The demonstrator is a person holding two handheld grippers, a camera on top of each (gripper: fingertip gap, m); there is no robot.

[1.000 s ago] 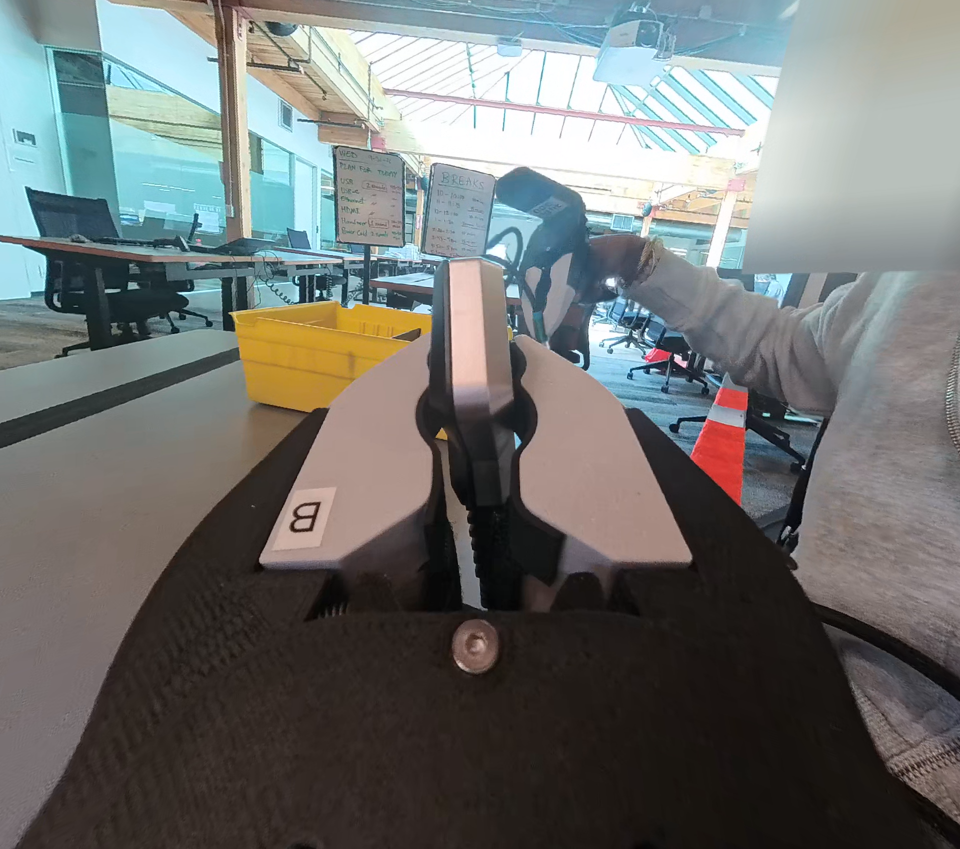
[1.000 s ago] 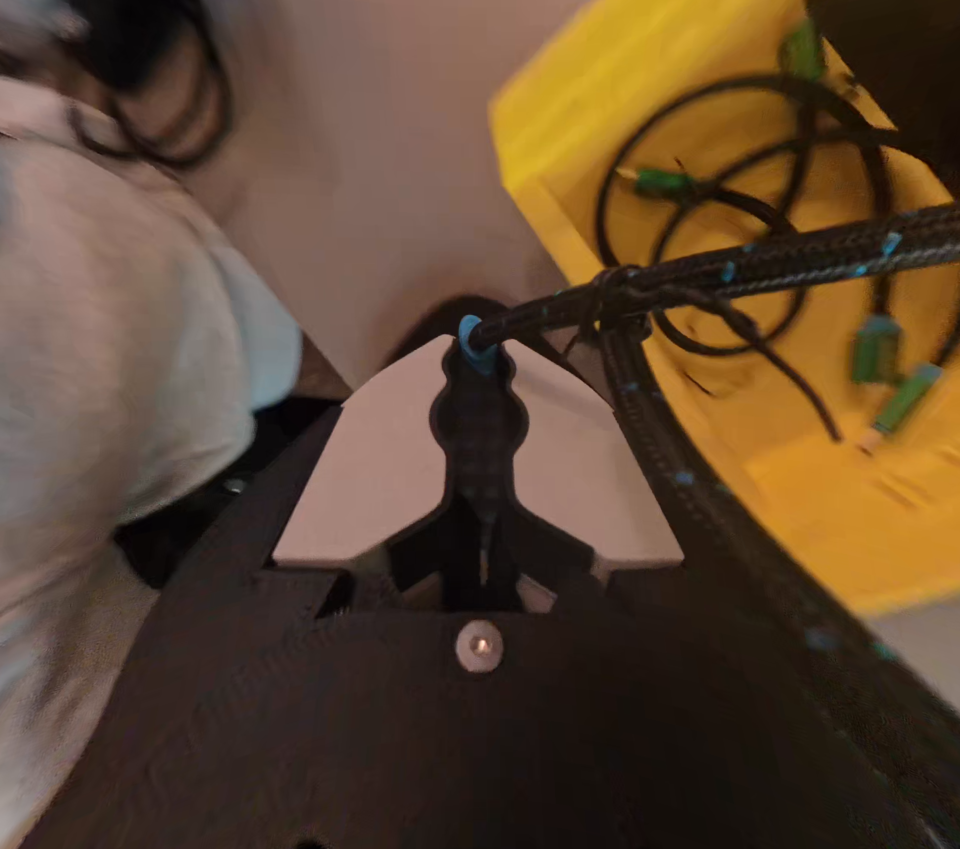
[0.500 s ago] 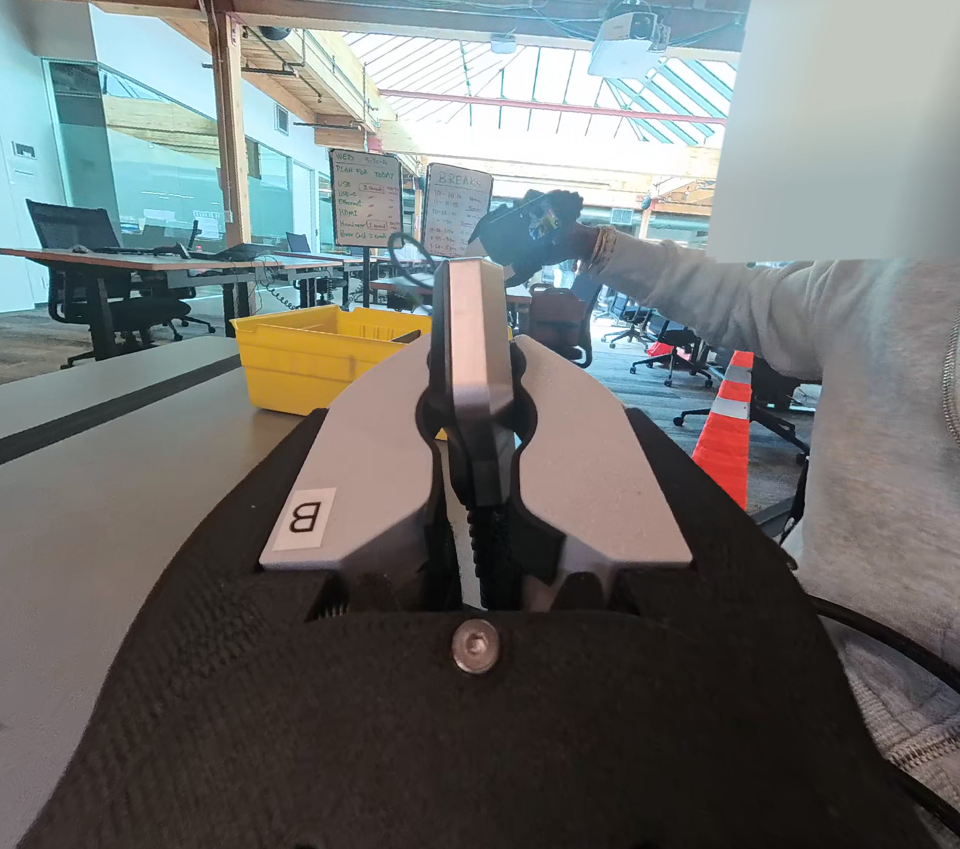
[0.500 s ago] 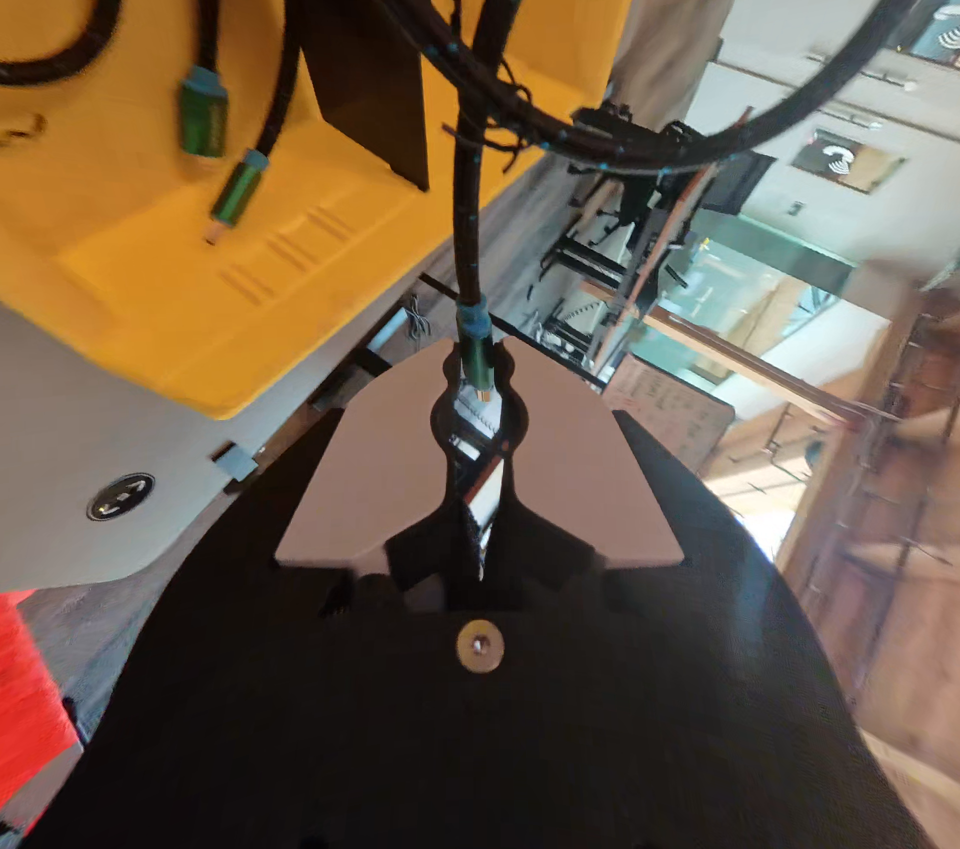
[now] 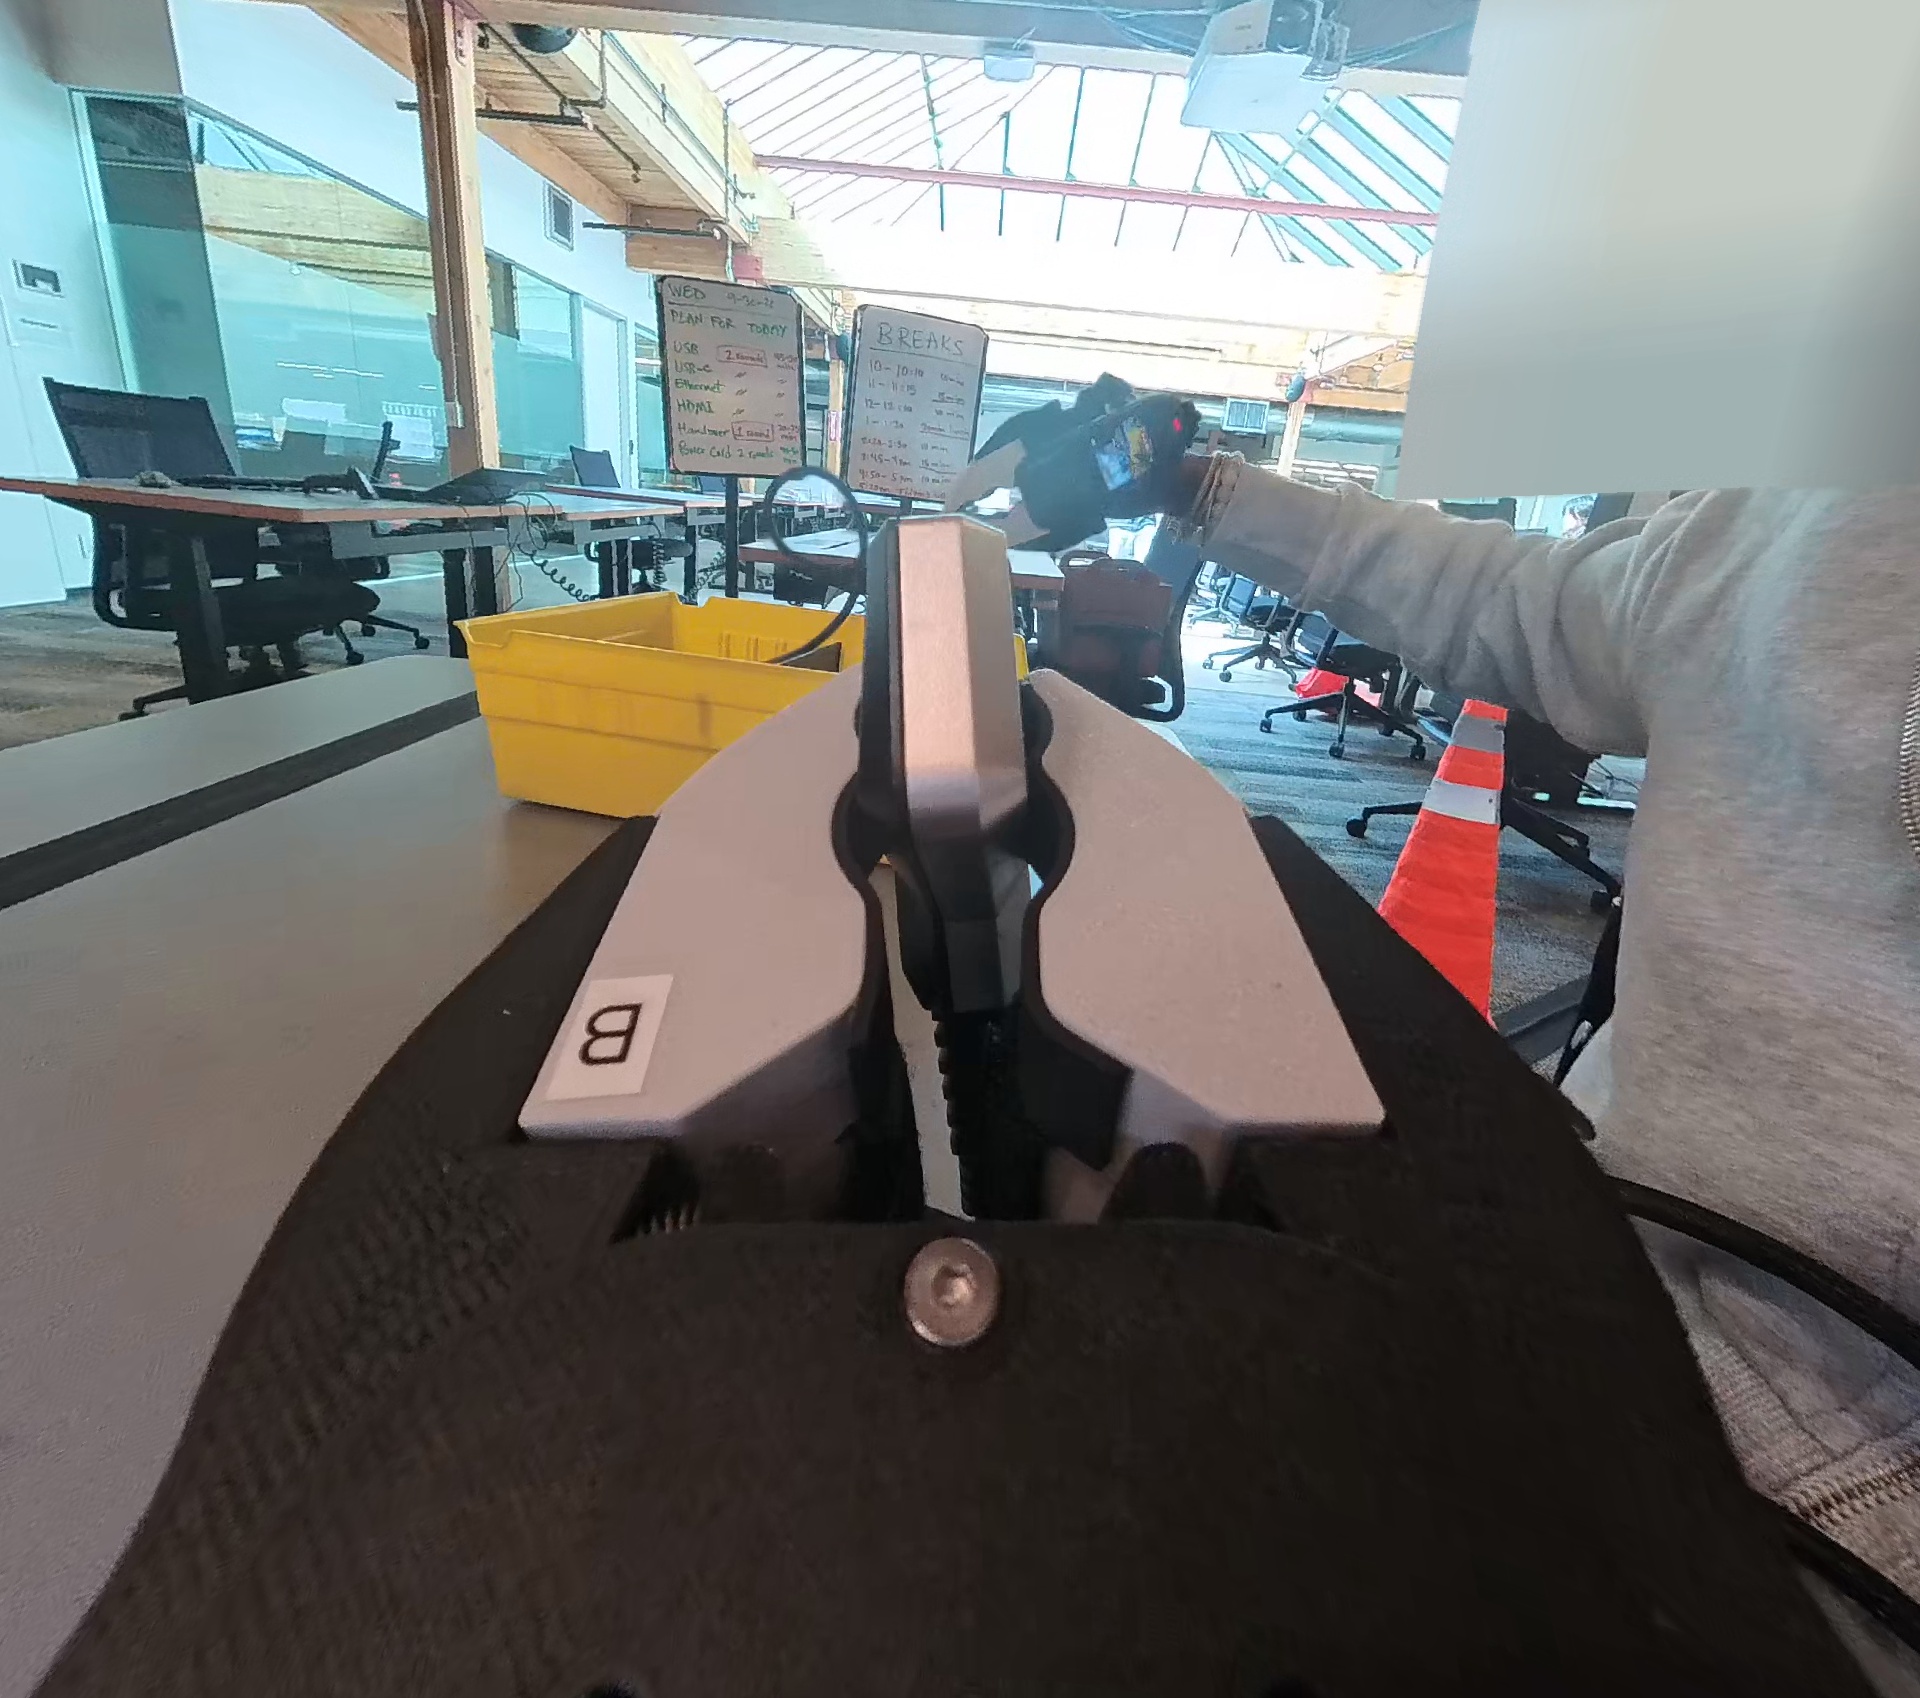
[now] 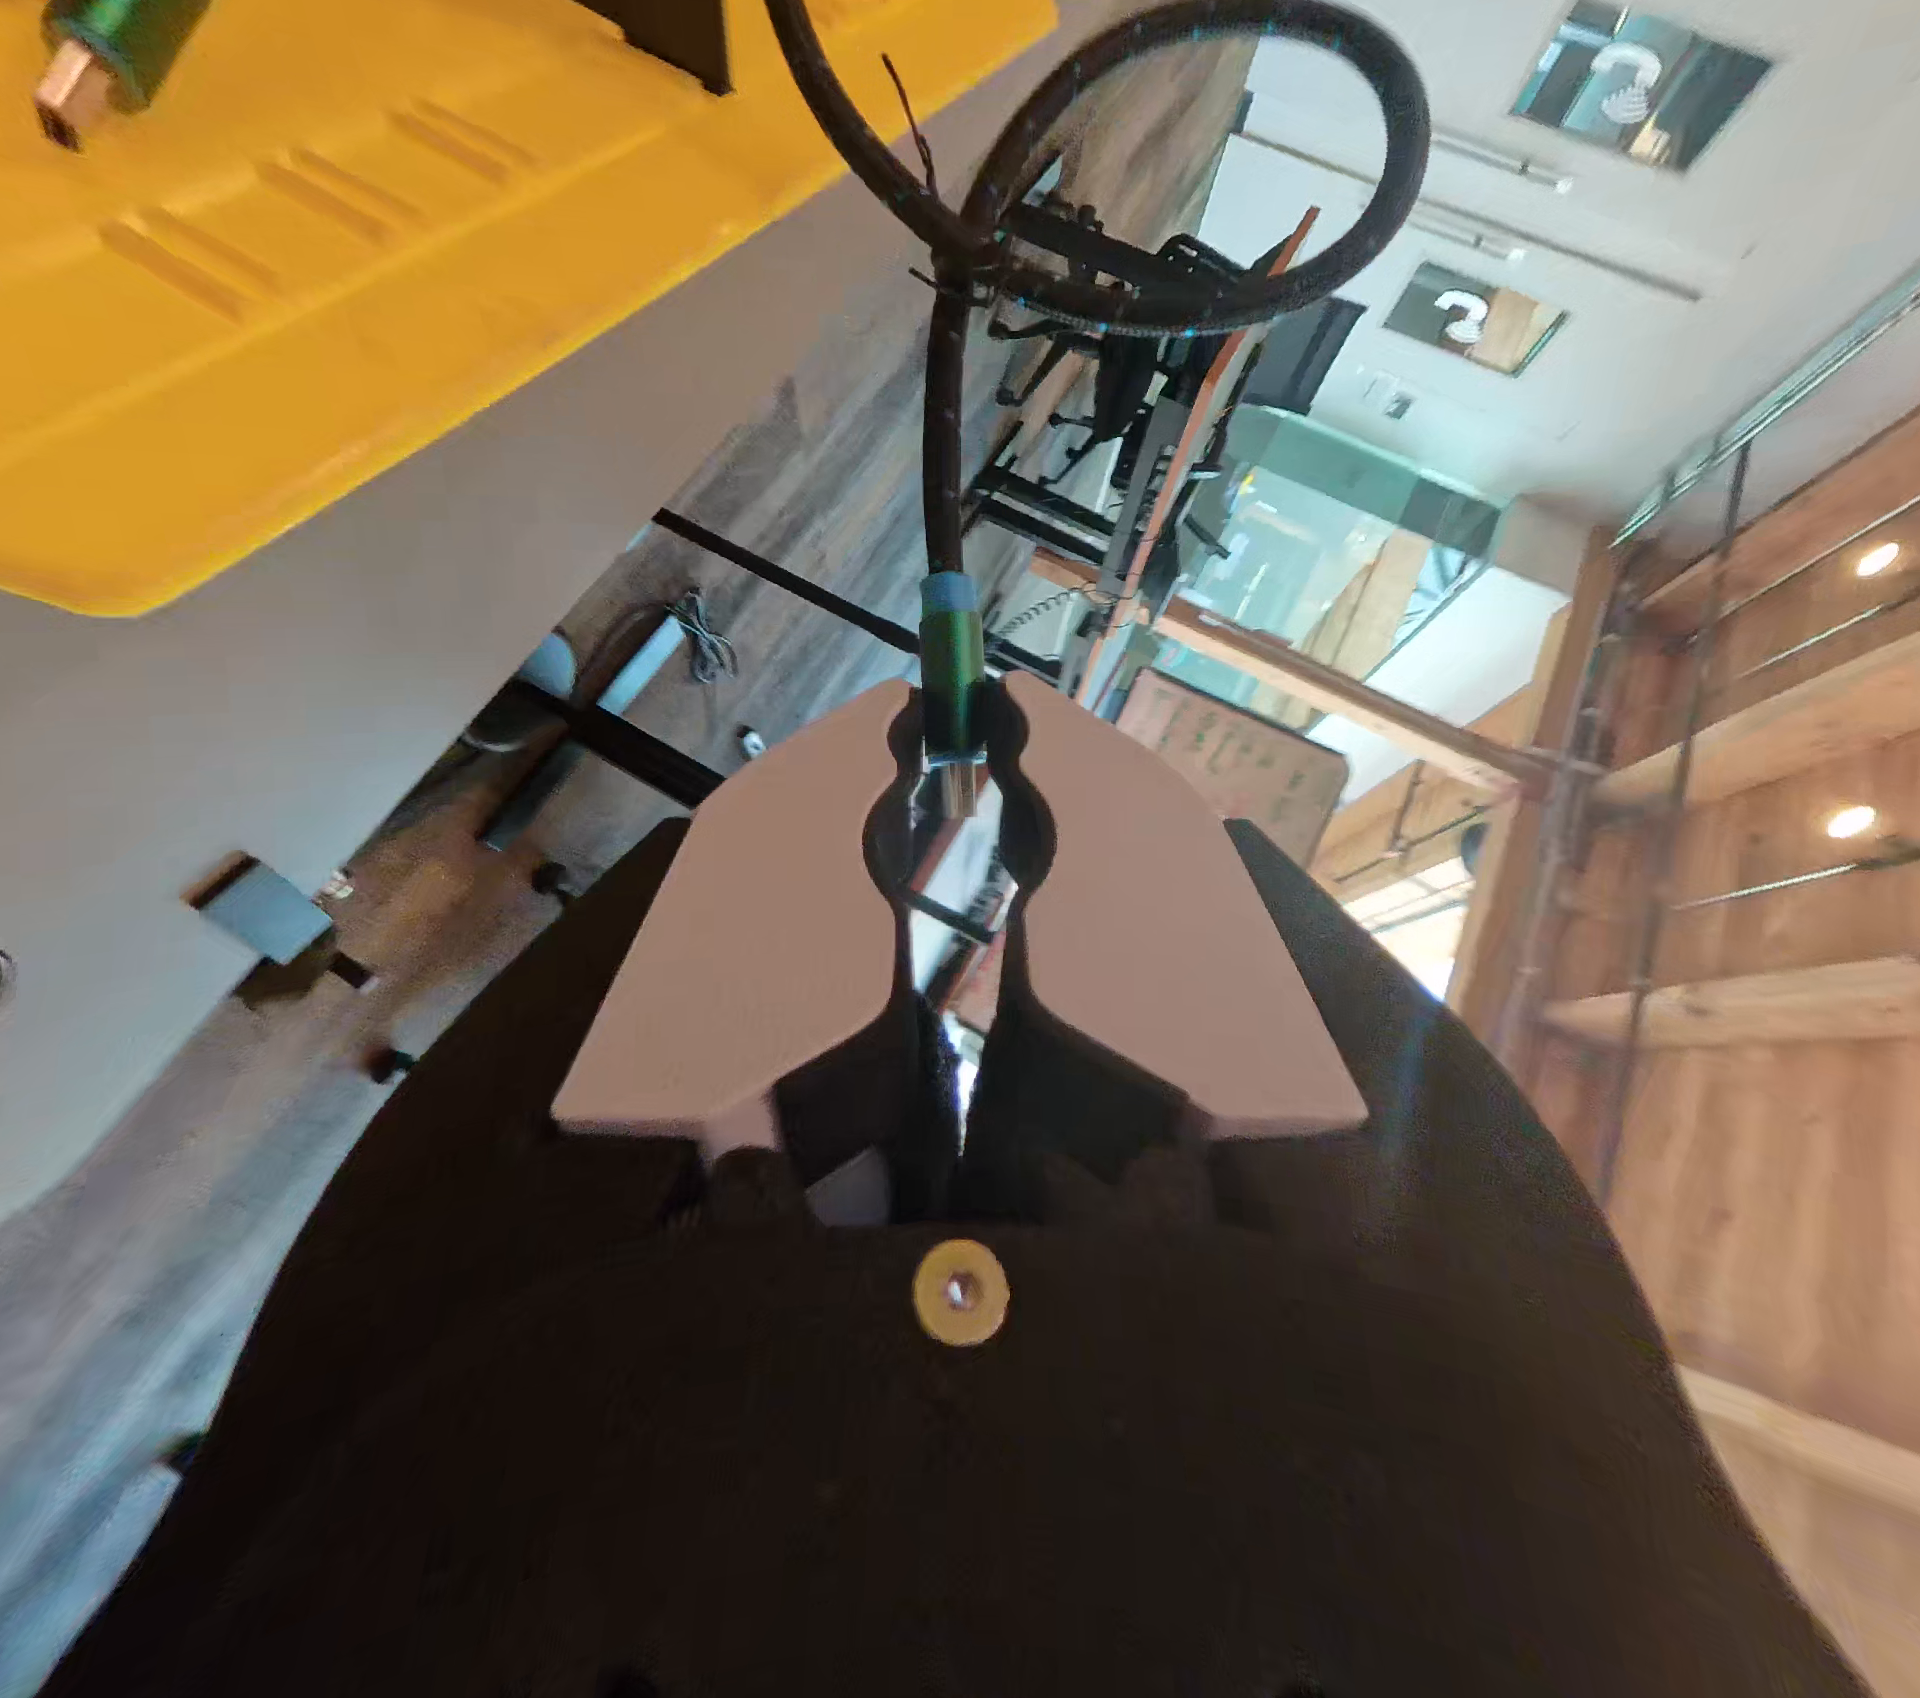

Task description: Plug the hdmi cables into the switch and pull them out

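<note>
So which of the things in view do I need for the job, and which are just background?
Job:
- switch in left tongs
- green-plugged cable in right tongs
- spare cable plug in yellow bin

Background:
- traffic cone
- whiteboards
- office chairs

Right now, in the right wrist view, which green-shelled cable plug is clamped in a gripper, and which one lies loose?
The green-shelled plug is clamped between the right gripper fingers; the other green plug lies loose in the yellow plastic bin.
</note>
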